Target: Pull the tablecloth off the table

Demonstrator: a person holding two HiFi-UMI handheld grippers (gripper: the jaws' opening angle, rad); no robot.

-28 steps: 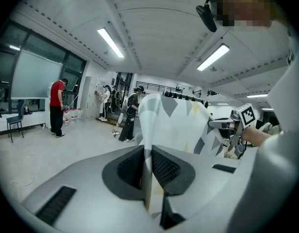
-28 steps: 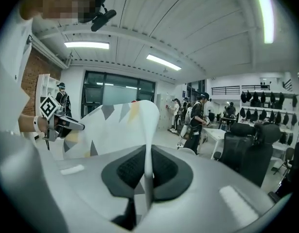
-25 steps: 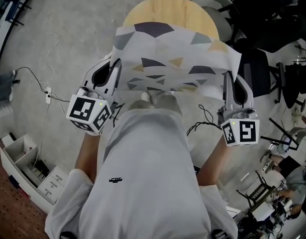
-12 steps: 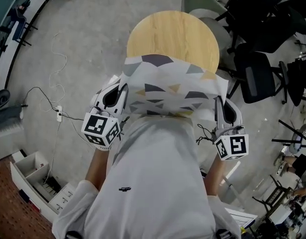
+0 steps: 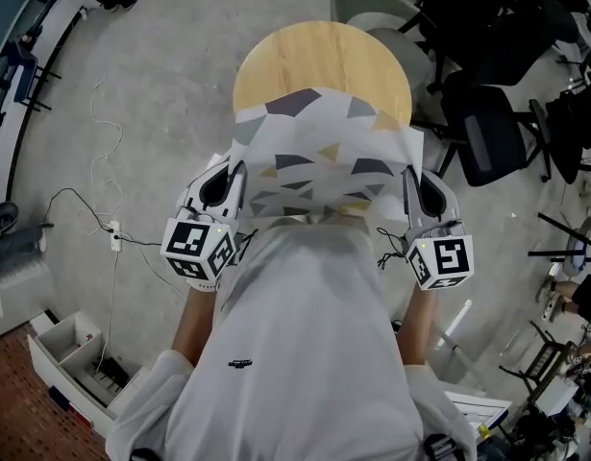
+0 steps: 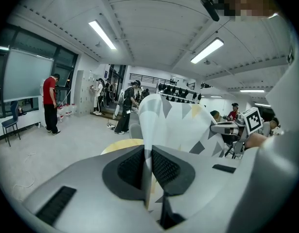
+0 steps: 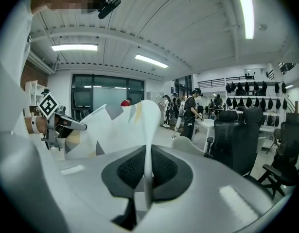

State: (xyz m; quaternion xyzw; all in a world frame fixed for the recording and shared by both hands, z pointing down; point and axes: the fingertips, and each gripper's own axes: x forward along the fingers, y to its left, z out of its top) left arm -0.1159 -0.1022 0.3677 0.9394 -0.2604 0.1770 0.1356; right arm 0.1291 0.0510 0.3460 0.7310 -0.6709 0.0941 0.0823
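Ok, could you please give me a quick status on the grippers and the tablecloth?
Left gripper and right gripper both shut on the cloth. Cloth partly off, far part lying on the table. Nothing seen in the way.

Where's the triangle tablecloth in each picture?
Head view: the tablecloth stretches mid-picture, from the round table to the left gripper and right gripper.
Left gripper view: centre, pinched in the jaws, rising right.
Right gripper view: centre, pinched in the jaws, spreading left.
Landmark: the marker cubes; each gripper view shows the other's.

White short-sleeved T-shirt (image 5: 305, 353) worn, small dark print (image 5: 240, 363), grey left tongs (image 5: 235, 173) and right tongs (image 5: 408, 176) topped by black-and-white marker cubes (image 5: 197, 248).
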